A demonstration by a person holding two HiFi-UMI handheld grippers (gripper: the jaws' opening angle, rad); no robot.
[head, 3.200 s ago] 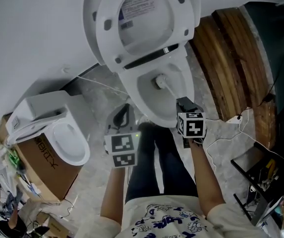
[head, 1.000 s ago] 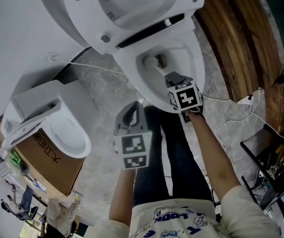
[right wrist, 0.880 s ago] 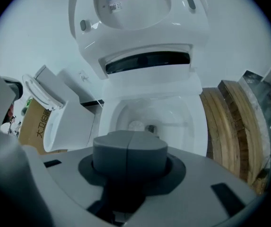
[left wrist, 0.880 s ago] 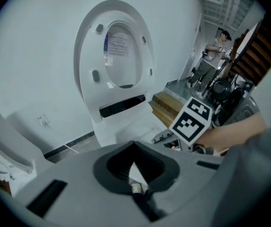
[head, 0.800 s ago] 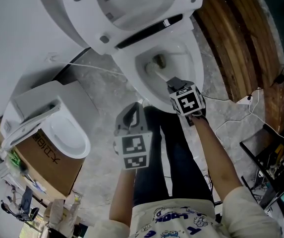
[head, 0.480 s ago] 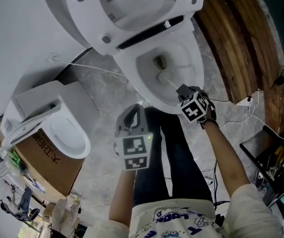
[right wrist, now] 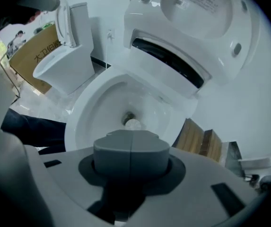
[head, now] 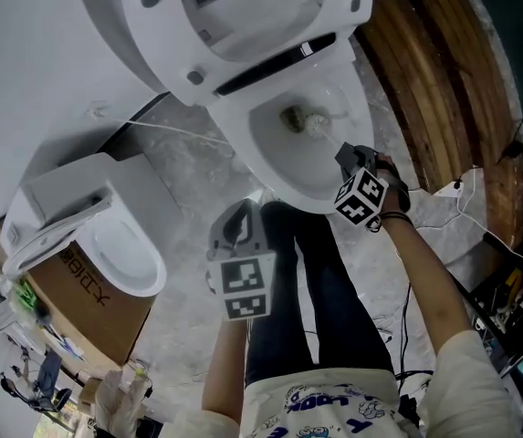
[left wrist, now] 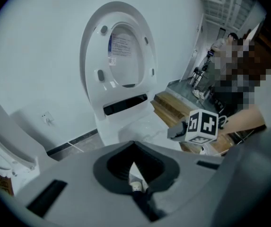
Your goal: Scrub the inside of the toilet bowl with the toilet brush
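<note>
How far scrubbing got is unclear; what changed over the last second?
The right gripper, jaws shut on the white toilet brush, drew back and rightward, sweeping its bristle head from the drain toward the white ceramic bowl's right wall. The left gripper stayed put.

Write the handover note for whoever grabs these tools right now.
Left tool: shut, empty, held back from the bowl.
Right tool: shut on the brush, its head down in the bowl beside the drain.
Seat is up.
Done: brush is in and on the inner wall. How much has been scrubbed can't be told.
Left: work the brush around the whole inside, then lift it out.
</note>
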